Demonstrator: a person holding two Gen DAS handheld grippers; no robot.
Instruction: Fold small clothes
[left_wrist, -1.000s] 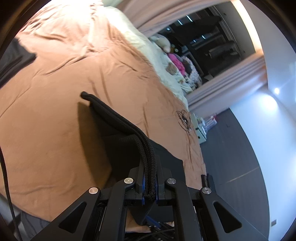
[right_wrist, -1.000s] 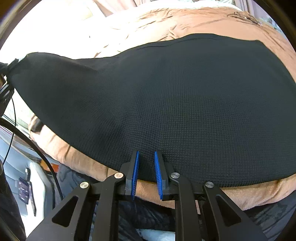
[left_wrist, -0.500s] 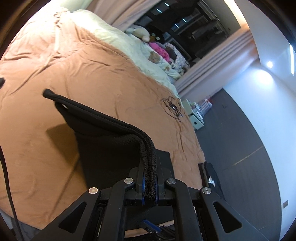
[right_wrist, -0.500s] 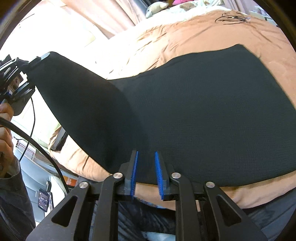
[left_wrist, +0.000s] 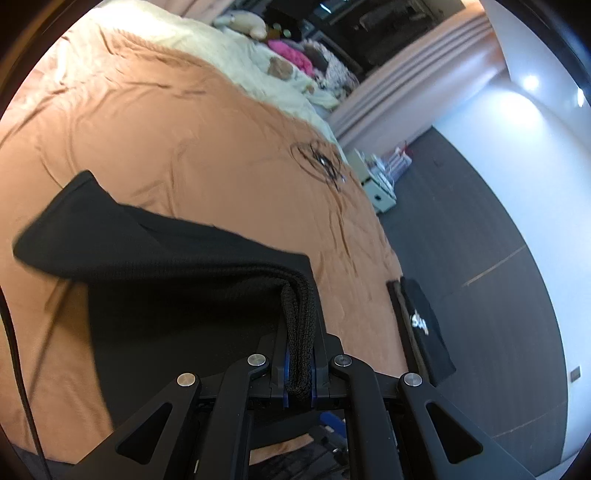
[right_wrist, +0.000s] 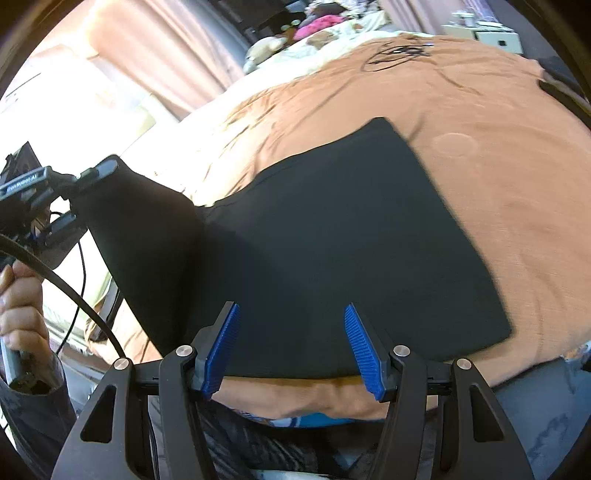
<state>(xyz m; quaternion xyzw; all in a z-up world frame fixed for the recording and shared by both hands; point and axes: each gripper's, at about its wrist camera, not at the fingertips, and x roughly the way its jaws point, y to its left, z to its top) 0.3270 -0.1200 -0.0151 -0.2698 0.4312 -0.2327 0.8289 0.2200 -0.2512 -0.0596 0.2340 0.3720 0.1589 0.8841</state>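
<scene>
A black knit garment (right_wrist: 351, 236) lies on the orange bedspread (right_wrist: 498, 155), its left part lifted off the bed. My left gripper (left_wrist: 299, 373) is shut on a bunched edge of that black garment (left_wrist: 192, 295) and holds it up; in the right wrist view the left gripper (right_wrist: 92, 173) shows at the far left, held by a hand (right_wrist: 22, 299). My right gripper (right_wrist: 291, 347) hovers over the garment's near edge. Its jaws are opening, the blue pads (right_wrist: 221, 343) wide apart, and nothing is pinched between them.
A coiled black cable (left_wrist: 319, 160) lies on the orange bedspread (left_wrist: 184, 129) further off. A cream blanket (left_wrist: 236, 62) with soft toys (left_wrist: 291, 59) covers the far end. A folded black item (left_wrist: 424, 325) rests at the bed's right edge, beside dark floor (left_wrist: 480, 236).
The right gripper's jaws have spread from nearly closed to wide apart. The left gripper has carried the lifted garment edge across, folding it over; both views have swung sideways.
</scene>
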